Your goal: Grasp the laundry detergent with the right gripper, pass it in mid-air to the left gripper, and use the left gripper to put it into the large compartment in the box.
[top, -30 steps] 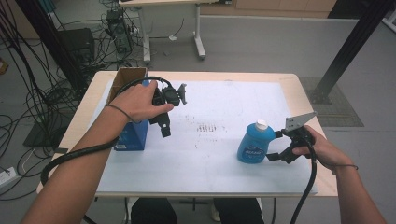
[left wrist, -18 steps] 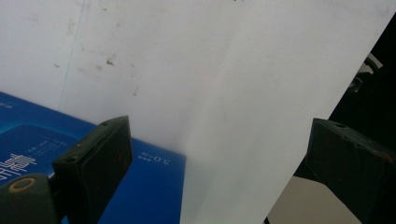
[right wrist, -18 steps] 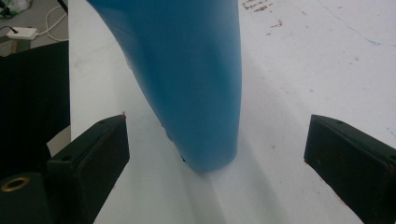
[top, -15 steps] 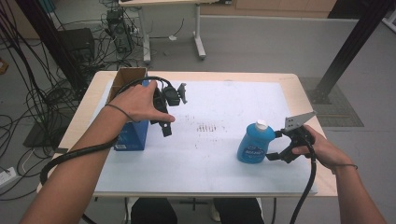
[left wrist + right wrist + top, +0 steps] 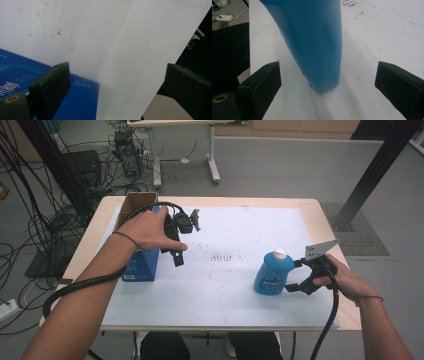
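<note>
A blue detergent bottle with a white cap stands upright on the white sheet at the right. My right gripper is open just to its right, one jaw on each side of its lower body. In the right gripper view the bottle stands between and just beyond the wide-apart jaws, and I see no contact. My left gripper is held in the hand over the right edge of a blue box with an open cardboard top. Its jaws stand wide open with nothing between them, above the box and bare sheet.
The white sheet covers most of the wooden table and has small dark stains at its middle. Cables lie on the floor to the left. A black post rises at the right, and another table's leg stands behind.
</note>
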Demonstrator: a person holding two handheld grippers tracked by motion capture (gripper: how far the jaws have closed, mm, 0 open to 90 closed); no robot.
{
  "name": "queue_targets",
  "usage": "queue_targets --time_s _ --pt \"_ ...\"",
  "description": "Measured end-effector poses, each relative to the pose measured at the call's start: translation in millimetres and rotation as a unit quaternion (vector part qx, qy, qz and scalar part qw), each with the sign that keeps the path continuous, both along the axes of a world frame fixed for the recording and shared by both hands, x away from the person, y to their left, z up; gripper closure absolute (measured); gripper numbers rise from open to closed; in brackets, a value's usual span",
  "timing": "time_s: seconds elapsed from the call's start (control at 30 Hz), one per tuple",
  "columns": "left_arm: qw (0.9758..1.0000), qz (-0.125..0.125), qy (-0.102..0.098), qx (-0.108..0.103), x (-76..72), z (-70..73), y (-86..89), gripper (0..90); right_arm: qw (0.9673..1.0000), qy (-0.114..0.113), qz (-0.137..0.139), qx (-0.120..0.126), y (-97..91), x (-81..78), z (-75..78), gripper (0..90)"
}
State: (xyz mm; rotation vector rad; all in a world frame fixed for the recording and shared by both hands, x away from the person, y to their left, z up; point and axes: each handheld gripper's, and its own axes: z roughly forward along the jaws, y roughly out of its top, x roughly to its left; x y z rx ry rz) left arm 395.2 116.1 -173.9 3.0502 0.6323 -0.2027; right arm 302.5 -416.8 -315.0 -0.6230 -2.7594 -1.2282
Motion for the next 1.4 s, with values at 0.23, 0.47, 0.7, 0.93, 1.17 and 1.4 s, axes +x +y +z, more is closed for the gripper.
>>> queue_targets --time_s 0.23,0.47,0.7,0.93,1.17,1.4 --pt "1.0 0.001 -0.001 -0.002 -0.5 -0.4 1.1 8.1 1.0 0.001 0.0 0.002 0.2 0.0 -1.6 6.4" --pt "1.0 0.002 0.0 -0.005 -0.5 -1.3 2.7 8.2 1.0 0.001 -0.003 0.007 -0.1 -2.2 -5.3 5.8" --pt "0.9999 0.006 0.001 -0.011 -0.4 -2.2 5.1 8.2 0.9999 -0.003 -0.007 0.015 -0.7 -4.6 -10.0 5.8" --pt "1.0 0.002 0.001 -0.009 -0.2 -3.2 1.8 8.3 0.9995 -0.004 -0.008 0.029 -0.3 -5.7 -18.8 5.9" --pt "1.0 0.0 0.005 -0.007 1.0 -6.8 -1.4 8.2 0.9983 -0.006 -0.005 0.058 -0.1 -7.5 -35.2 6.3" --pt "1.0 -0.001 0.001 -0.007 -0.5 -6.8 -3.6 8.2 0.9966 -0.007 -0.006 0.082 4.2 -7.9 -51.1 6.1"
